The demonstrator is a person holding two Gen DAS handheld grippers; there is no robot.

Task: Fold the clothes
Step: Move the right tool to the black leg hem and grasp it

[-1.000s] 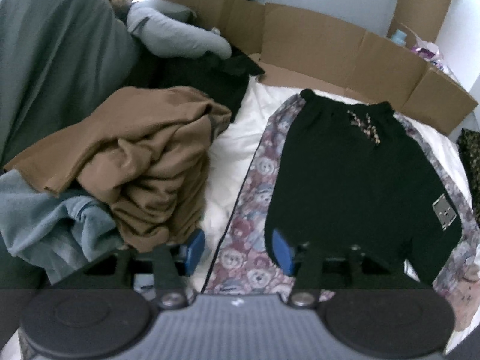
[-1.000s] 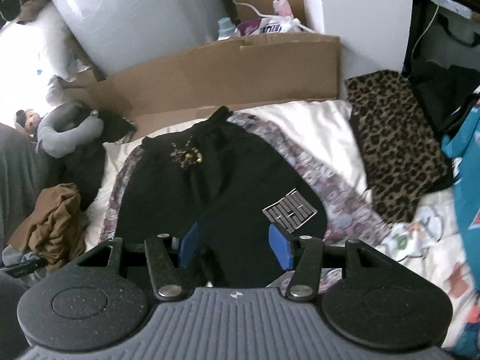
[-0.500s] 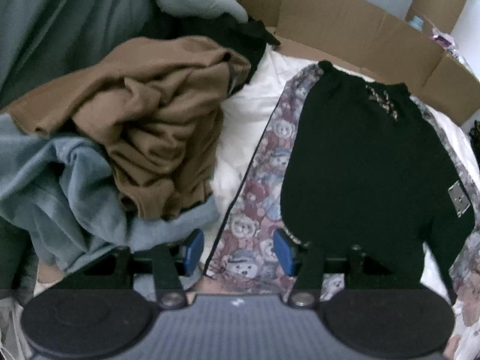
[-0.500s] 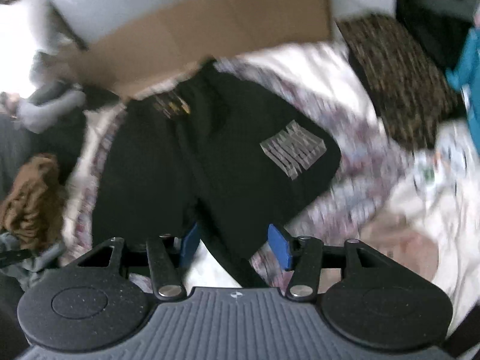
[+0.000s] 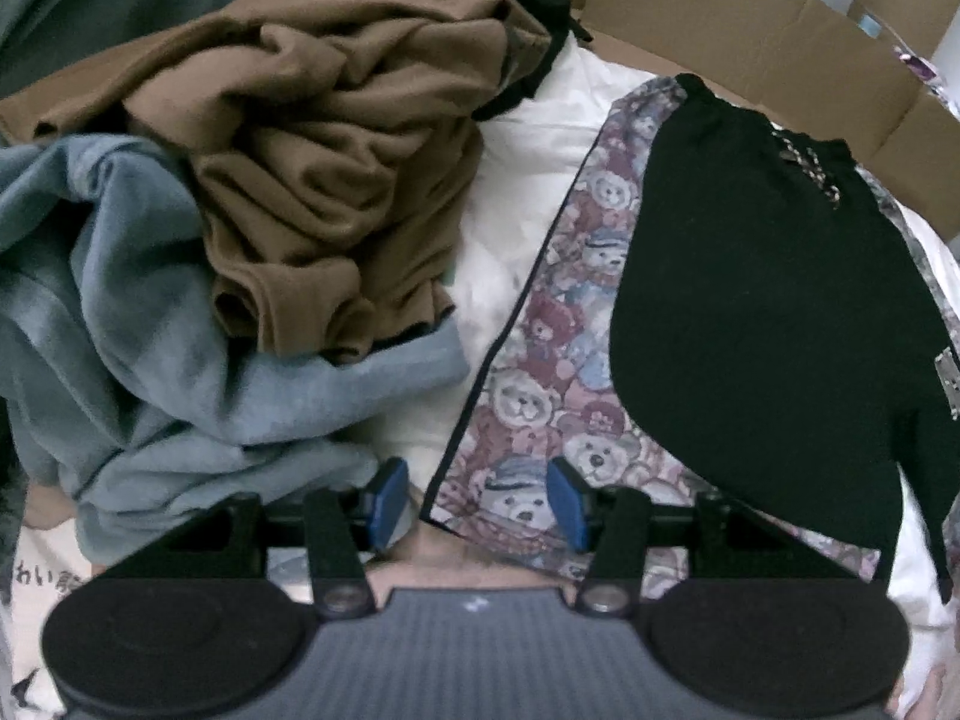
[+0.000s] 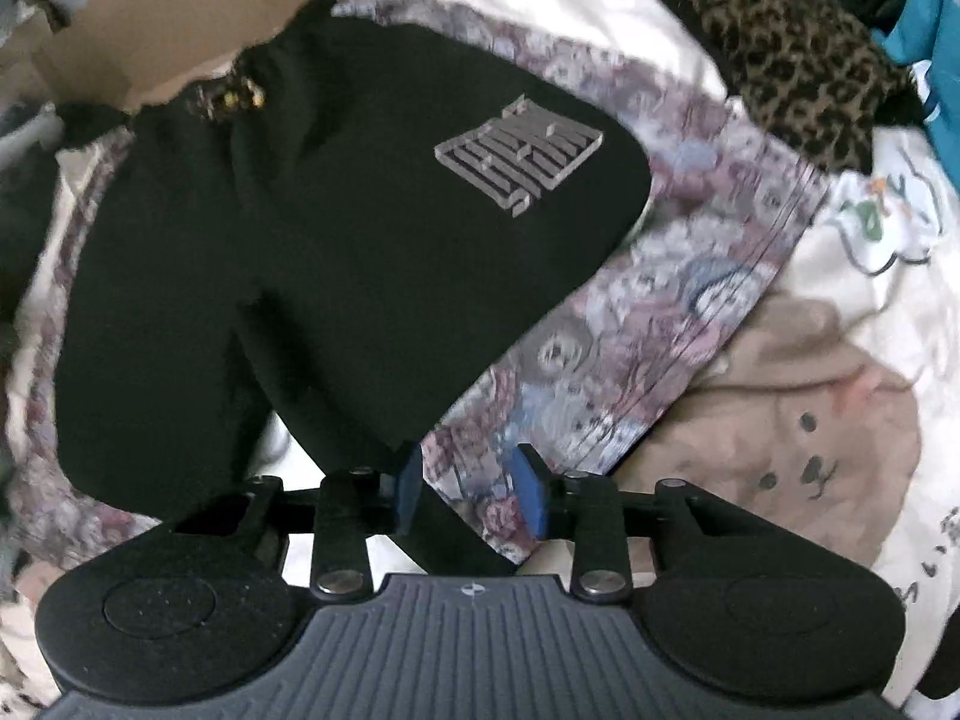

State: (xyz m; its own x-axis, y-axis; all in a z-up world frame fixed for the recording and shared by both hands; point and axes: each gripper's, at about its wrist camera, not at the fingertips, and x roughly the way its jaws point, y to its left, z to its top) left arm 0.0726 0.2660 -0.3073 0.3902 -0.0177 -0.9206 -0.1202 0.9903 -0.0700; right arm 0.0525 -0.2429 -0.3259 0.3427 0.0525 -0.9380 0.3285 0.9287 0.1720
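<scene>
Black shorts (image 6: 336,252) flat on bear-print cloth (image 5: 540,360) on bed. Grey logo patch (image 6: 519,159) plain in right view only; brown heap (image 5: 324,180) left of shorts in left view only. Left tongs (image 5: 477,501) spread over cloth corner. Right tongs (image 6: 468,489) closing, shorts hem between.

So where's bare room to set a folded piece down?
One patch: the white sheet between the brown garment and the bear-print cloth. Left is piled clothes; right of the black shorts, leopard fabric crowds.
</scene>
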